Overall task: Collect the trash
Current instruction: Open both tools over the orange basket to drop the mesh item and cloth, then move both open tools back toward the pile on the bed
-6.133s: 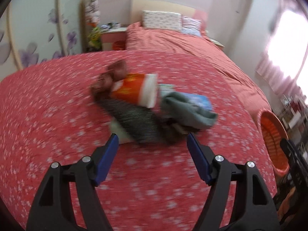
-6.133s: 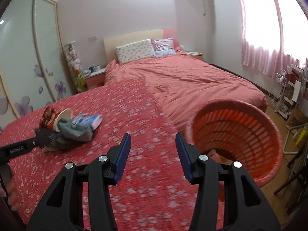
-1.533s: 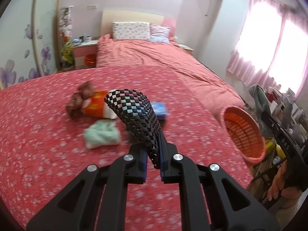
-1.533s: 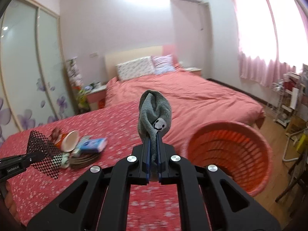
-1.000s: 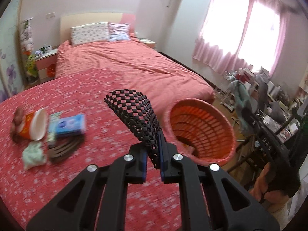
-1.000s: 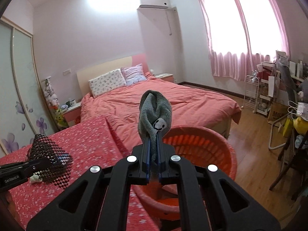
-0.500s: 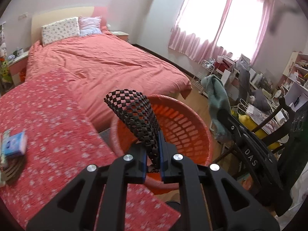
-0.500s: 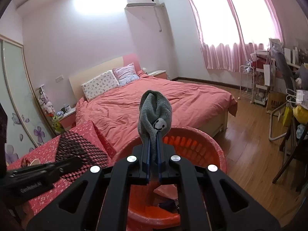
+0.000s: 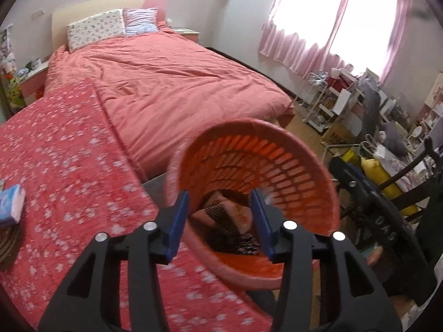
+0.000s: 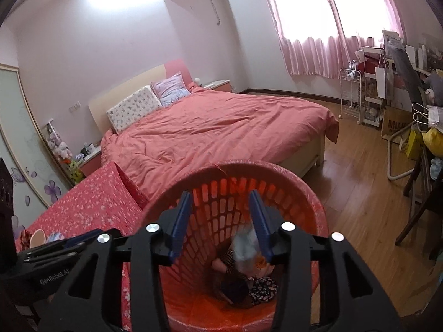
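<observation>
Left wrist view: the left tongs point(image 9: 220, 217) are held above the mouth of the orange basket point(image 9: 290, 149), and their jaws are opening with nothing between them. The checkered mesh piece point(image 9: 221, 215) is seen below, at the bottom of the basket. In the right wrist view the right tongs point(image 10: 220, 221) are also over the basket point(image 10: 277, 171), jaws opening, nothing pressed by the pads; a pale cloth point(image 10: 245, 244) is seen under them inside the basket, blurred, probably falling.

The coming move is judged to turn on this relation: the trash that is left lies on the red flowered counter point(image 9: 69, 166), to the left of both tongs and behind the basket's near rim. The left tongs are the nearer ones. A blue packet point(image 9: 11, 203) is seen at the left edge, its long axis running roughly away from the camera, and beside it a dark round thing point(image 9: 7, 242), only partly in view.

Counted: one basket, two tongs, one blue packet, one cup point(image 10: 37, 238) far left in the right wrist view. How many pieces are in the basket cannot be told exactly.
</observation>
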Demonstrator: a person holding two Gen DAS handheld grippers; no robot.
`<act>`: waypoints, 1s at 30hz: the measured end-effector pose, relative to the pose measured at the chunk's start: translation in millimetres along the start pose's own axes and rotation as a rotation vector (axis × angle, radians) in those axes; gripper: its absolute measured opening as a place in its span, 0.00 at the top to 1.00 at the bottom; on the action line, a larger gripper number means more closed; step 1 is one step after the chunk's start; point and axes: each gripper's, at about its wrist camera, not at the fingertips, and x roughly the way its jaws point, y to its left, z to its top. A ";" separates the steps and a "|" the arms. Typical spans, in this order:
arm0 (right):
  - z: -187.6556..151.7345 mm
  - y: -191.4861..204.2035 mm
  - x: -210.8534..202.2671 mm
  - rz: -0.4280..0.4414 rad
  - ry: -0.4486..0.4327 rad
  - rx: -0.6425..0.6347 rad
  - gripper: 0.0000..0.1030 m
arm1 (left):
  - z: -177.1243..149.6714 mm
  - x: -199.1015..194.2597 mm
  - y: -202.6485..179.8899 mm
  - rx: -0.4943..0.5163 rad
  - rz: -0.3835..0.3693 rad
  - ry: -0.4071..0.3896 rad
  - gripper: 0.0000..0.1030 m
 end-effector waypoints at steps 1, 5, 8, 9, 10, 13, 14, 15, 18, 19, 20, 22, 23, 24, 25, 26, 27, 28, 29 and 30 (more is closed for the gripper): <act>-0.8 0.4 -0.9 -0.003 0.003 -0.002 0.56 | -3.3 -1.9 5.3 -0.001 0.021 0.000 0.51; 0.3 1.2 -1.7 -0.020 0.015 -0.019 0.51 | -15.1 -16.3 26.9 -0.007 0.086 -0.010 0.44; -0.9 5.5 -5.5 -0.026 0.015 -0.035 0.49 | -23.3 -31.6 43.8 -0.010 0.138 -0.027 0.39; -1.4 8.4 -6.8 -0.025 0.018 -0.043 0.49 | -26.0 -36.7 46.9 -0.010 0.150 -0.032 0.39; -1.5 10.3 -6.6 -0.023 0.020 -0.048 0.49 | -29.8 -42.6 53.2 -0.011 0.168 -0.037 0.38; -3.2 18.8 -8.9 -0.015 0.029 -0.063 0.49 | -38.4 -57.9 71.6 -0.016 0.209 -0.046 0.37; -4.2 22.1 -9.2 -0.012 0.030 -0.069 0.49 | -40.5 -62.3 76.4 -0.021 0.216 -0.047 0.37; -5.0 26.8 -10.1 -0.009 0.032 -0.077 0.49 | -43.9 -67.7 83.9 -0.032 0.227 -0.049 0.37; -8.4 40.1 -12.3 0.007 0.038 -0.104 0.49 | -51.7 -81.5 103.5 -0.069 0.251 -0.052 0.37; -10.0 45.7 -13.1 0.013 0.040 -0.116 0.49 | -55.2 -87.5 112.0 -0.083 0.263 -0.055 0.37; -10.7 48.3 -13.6 0.017 0.041 -0.123 0.49 | -56.9 -90.8 115.6 -0.090 0.271 -0.058 0.37; -14.3 60.7 -14.7 0.028 0.045 -0.146 0.49 | -62.8 -101.7 129.0 -0.106 0.298 -0.065 0.37; -15.8 65.7 -15.3 0.035 0.046 -0.155 0.49 | -67.4 -109.7 139.7 -0.121 0.318 -0.070 0.37; -17.8 72.6 -15.5 0.046 0.051 -0.168 0.49 | -69.7 -113.6 145.7 -0.132 0.328 -0.073 0.36; -20.0 76.1 -16.6 0.051 0.053 -0.174 0.49 | -74.3 -118.9 153.8 -0.146 0.340 -0.076 0.35; -22.1 81.1 -16.6 0.058 0.057 -0.181 0.49 | -79.9 -127.0 167.0 -0.170 0.360 -0.080 0.35; -24.7 87.9 -16.3 0.070 0.063 -0.193 0.49 | -83.4 -131.8 174.6 -0.183 0.371 -0.082 0.34; -26.9 92.0 -17.3 0.074 0.065 -0.199 0.49 | -87.6 -137.2 184.1 -0.198 0.386 -0.084 0.34; -29.1 96.6 -17.3 0.081 0.069 -0.207 0.49 | -93.5 -144.6 199.0 -0.222 0.411 -0.085 0.34; -31.9 102.8 -17.4 0.091 0.075 -0.216 0.49 | -97.4 -147.6 207.4 -0.238 0.428 -0.086 0.34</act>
